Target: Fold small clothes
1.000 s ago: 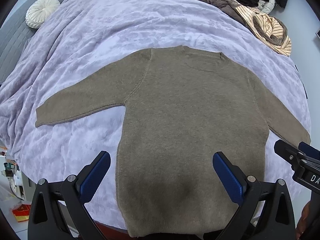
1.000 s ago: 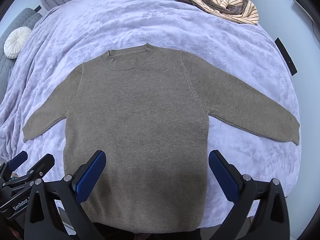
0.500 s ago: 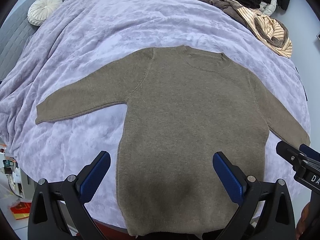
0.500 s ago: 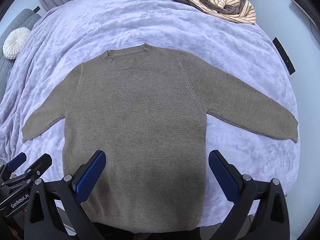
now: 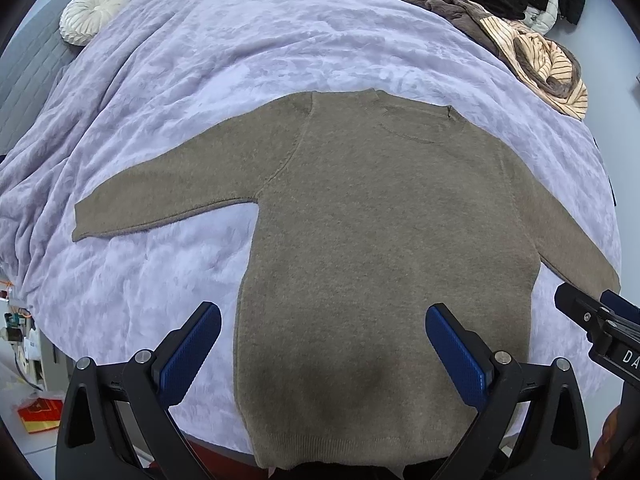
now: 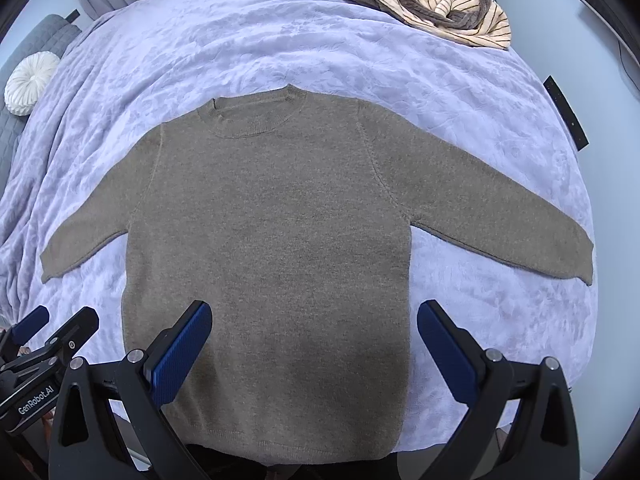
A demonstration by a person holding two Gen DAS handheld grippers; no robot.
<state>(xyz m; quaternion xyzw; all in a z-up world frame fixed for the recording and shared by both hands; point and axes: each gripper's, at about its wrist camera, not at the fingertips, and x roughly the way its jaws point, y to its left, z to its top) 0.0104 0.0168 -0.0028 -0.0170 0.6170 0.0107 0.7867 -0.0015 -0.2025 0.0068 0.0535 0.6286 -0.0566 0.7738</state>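
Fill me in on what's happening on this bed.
A person holds two hand-held grippers over a taupe knitted sweater that lies flat, sleeves spread, on a lilac plush blanket. The left hand-held gripper and the right hand-held gripper both hang open near its hem, gripping nothing. No fold is made yet.

Lilac bedspread [image 6: 280, 40] — round white cushion [image 6: 30, 82] at its left edge, grey sofa [image 5: 24, 68] beside.

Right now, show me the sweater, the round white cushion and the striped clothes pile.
sweater [image 6: 272, 248], right wrist view, middle of the chest.
round white cushion [image 5: 94, 12], left wrist view, its centre.
striped clothes pile [image 6: 452, 4], right wrist view, striped fabric on top.
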